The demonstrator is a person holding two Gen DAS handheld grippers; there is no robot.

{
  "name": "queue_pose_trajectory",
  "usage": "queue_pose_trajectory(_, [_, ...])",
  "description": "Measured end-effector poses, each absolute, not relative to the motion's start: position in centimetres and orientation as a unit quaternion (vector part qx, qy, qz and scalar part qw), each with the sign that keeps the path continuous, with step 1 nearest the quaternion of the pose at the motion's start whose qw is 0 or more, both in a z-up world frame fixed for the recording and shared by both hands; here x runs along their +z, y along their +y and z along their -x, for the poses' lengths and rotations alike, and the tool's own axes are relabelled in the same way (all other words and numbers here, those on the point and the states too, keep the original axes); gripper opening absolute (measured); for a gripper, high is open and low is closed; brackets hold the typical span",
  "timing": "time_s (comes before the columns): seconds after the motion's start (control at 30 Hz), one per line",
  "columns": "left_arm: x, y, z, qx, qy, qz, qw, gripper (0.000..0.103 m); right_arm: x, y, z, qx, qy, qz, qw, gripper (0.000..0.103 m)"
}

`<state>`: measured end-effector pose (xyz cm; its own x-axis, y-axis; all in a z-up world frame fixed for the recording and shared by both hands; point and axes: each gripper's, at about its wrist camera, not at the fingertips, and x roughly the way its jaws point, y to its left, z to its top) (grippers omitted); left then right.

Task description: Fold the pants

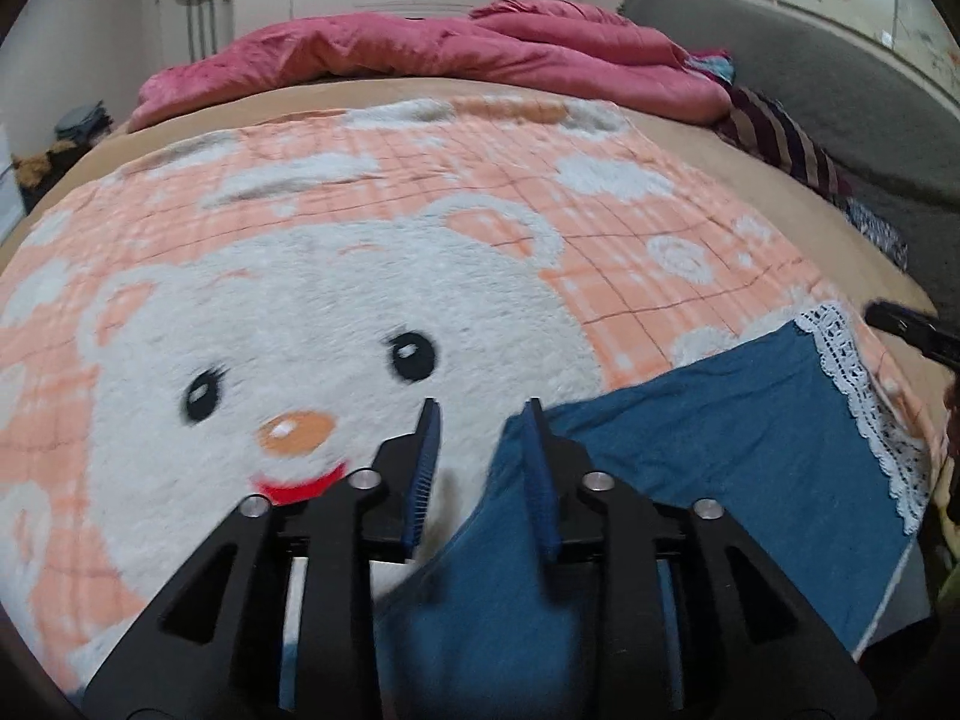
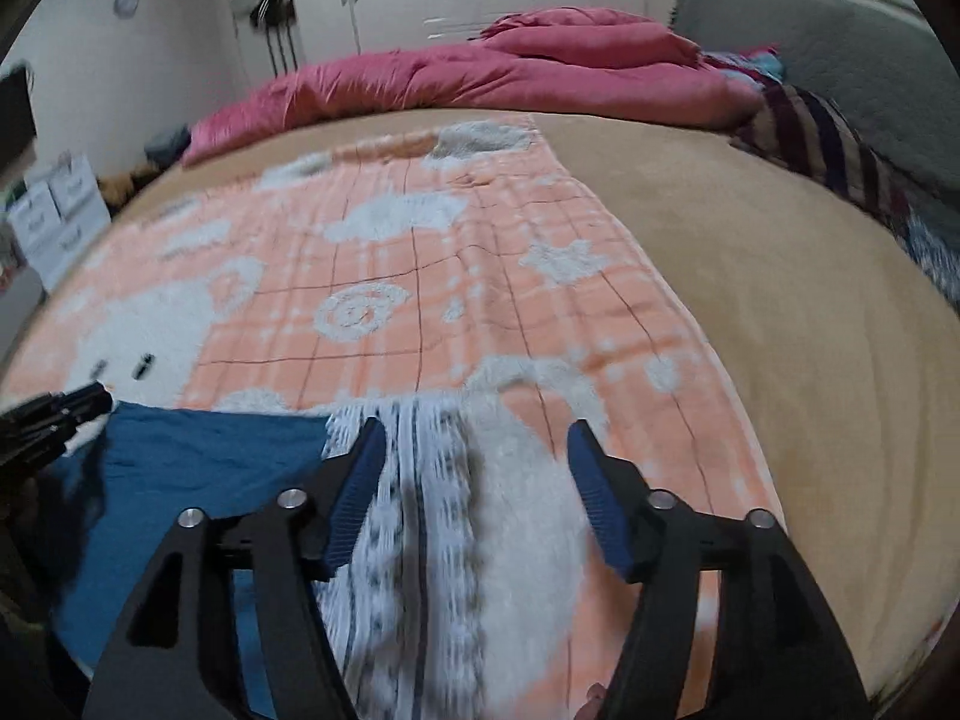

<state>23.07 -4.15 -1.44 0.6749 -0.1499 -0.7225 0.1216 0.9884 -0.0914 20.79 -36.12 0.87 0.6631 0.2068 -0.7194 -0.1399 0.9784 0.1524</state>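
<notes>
Blue pants [image 1: 690, 450] with a white lace hem [image 1: 864, 408] lie flat on the peach bear blanket [image 1: 360, 312] at the near edge of the bed. My left gripper [image 1: 480, 420] hovers open over the pants' left edge. Only blanket shows between its blue pads, and its right finger is above the cloth. In the right wrist view my right gripper [image 2: 477, 429] stands wide open above the blurred lace hem [image 2: 432, 510], with the blue cloth [image 2: 198, 468] to its left. Each gripper shows at the other view's edge: right gripper's tip [image 1: 906, 324], left gripper's tip [image 2: 60, 414].
A crumpled pink duvet [image 1: 420, 54] lies across the far side of the bed. Striped pillows [image 1: 780, 138] and a grey headboard [image 1: 810, 60] run along the right. White storage boxes [image 2: 54, 216] stand beyond the bed's left side. Tan sheet [image 2: 780, 300] borders the blanket.
</notes>
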Motion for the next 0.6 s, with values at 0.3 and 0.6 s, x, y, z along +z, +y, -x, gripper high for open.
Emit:
queue_pose_trajectory(0.3, [0.9, -4.2, -14.1, -0.092, 0.374, 0.017, 0.923, 0.040, 0.4, -37.4, -12.4, 0.118, 0.404, -0.110, 0.900, 0.065])
queue_pose_trajectory(0.6, [-2.3, -7.3, -8.0, -0.096, 0.389, -0.055, 0.914, 0.040, -3.0, -37.1, -9.9, 0.121, 0.457, -0.142, 0.870, 0.053])
